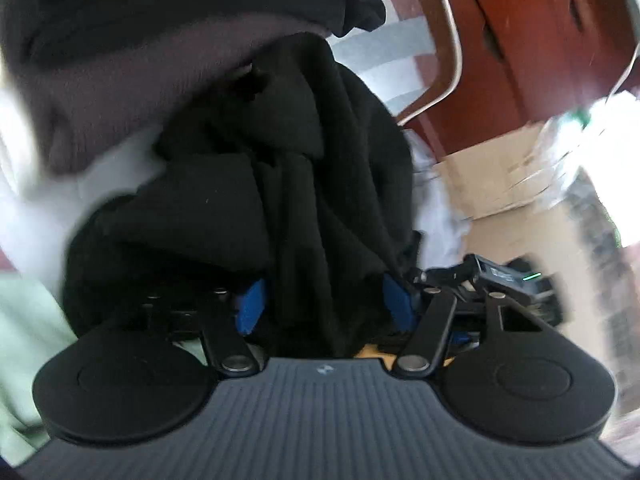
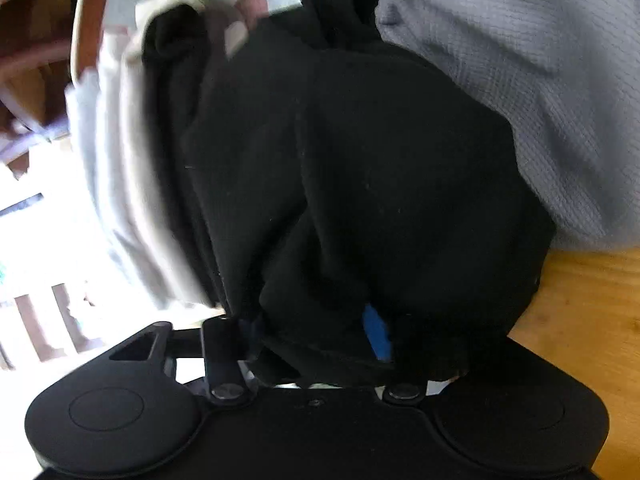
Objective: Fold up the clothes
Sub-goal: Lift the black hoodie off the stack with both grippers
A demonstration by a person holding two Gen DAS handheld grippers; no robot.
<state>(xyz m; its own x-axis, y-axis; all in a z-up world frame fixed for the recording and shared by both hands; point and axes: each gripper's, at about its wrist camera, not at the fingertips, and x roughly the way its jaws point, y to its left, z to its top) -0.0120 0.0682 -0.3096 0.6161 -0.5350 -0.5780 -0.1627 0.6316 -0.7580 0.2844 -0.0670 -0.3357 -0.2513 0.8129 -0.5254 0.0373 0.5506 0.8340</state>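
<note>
A black garment (image 1: 288,168) hangs bunched in front of my left gripper (image 1: 324,300). Its blue-padded fingers (image 1: 252,304) are shut on a thick fold of it. In the right wrist view the same black garment (image 2: 360,184) drapes over my right gripper (image 2: 320,336). One blue fingertip (image 2: 376,332) shows through the cloth; the other is hidden. The right gripper is shut on the garment's edge. The right gripper's body (image 1: 500,280) shows at the right in the left wrist view, close to the left gripper.
A pile of other clothes lies behind: a dark grey-brown garment (image 1: 132,92), white cloth (image 2: 120,160), a light grey knit (image 2: 540,80) and pale green fabric (image 1: 24,340). A wooden table top (image 2: 592,320) is at the right. A wooden chair (image 1: 500,40) and cardboard boxes (image 1: 500,184) stand beyond.
</note>
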